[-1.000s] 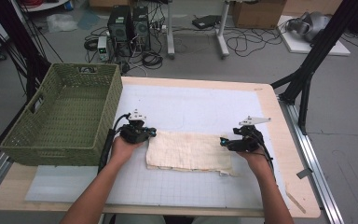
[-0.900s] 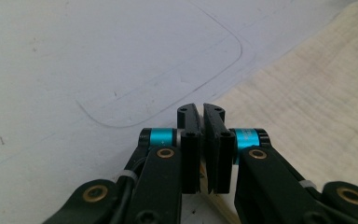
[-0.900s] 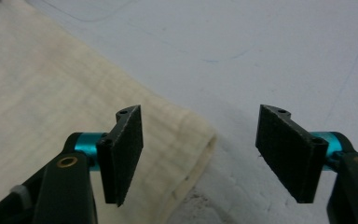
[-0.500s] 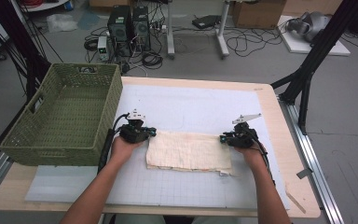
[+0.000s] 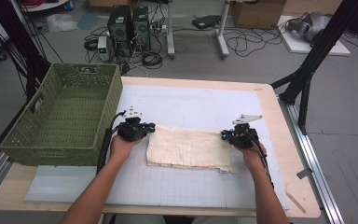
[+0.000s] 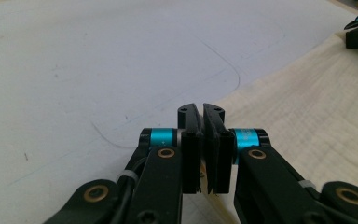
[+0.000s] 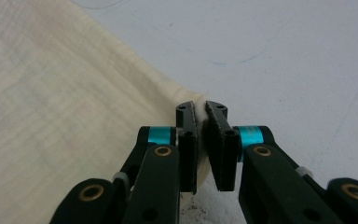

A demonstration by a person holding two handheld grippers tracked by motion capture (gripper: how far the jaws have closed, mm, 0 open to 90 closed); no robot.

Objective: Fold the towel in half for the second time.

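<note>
We hold black grippers: the left gripper (image 5: 145, 129) and right gripper (image 5: 227, 136) each carry blue bands, brass-coloured screws, ridged black jaws, a grey three-cornered top plate and a trailing black cable; our forearms are bare.

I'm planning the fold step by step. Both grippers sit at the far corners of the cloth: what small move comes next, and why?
Probably lift both corners slightly together. The left gripper and right gripper are each shut on a far corner of the cloth, which lies flat on the mat.

The cloth's (image 5: 189, 148) corners sit hidden inside both claws; the bench's (image 5: 279, 116) near edge is cut off.
</note>
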